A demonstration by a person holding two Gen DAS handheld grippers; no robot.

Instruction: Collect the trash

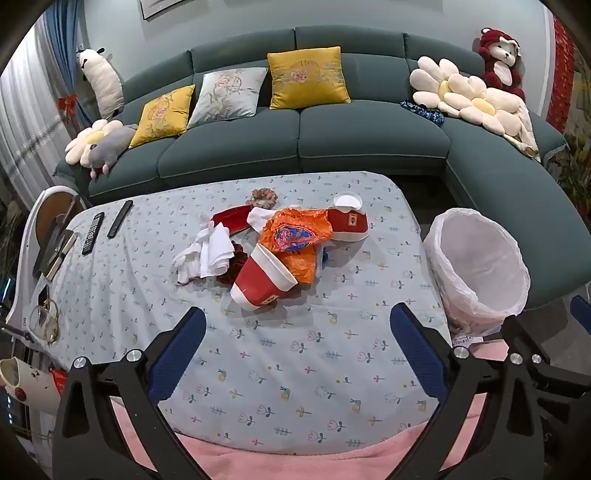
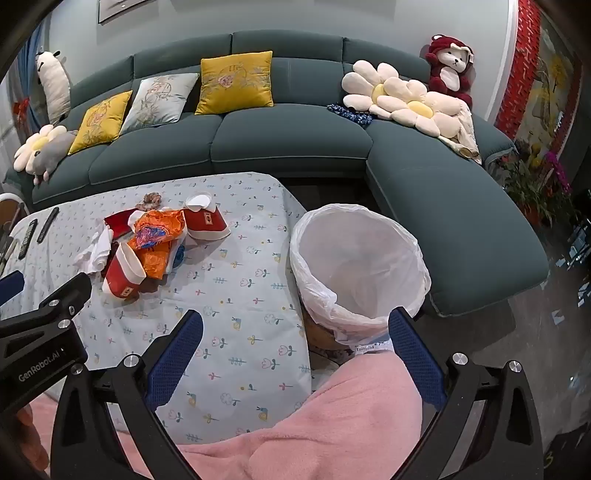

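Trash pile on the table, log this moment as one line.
left gripper: open, empty | right gripper: open, empty | trash pile: untouched on table | bin: lined, beside table, looks empty

A dark teal sectional sofa [image 1: 295,122] ran along a pale grey-blue wall [image 2: 332,18], its chaise [image 2: 454,221] reaching forward on the right. Two yellow cushions [image 1: 308,75] flanked a silver embroidered one [image 1: 229,96], with daisy-shaped pillows [image 2: 399,98] and a red plush monkey [image 2: 450,68] at the corner. A floral tablecloth [image 1: 280,369] covered the low table. Blue and white curtains [image 1: 33,110] hung at left; potted flowers [image 2: 535,184] stood on the dark floor [image 2: 546,332] beside a red brick-patterned panel [image 2: 521,62].
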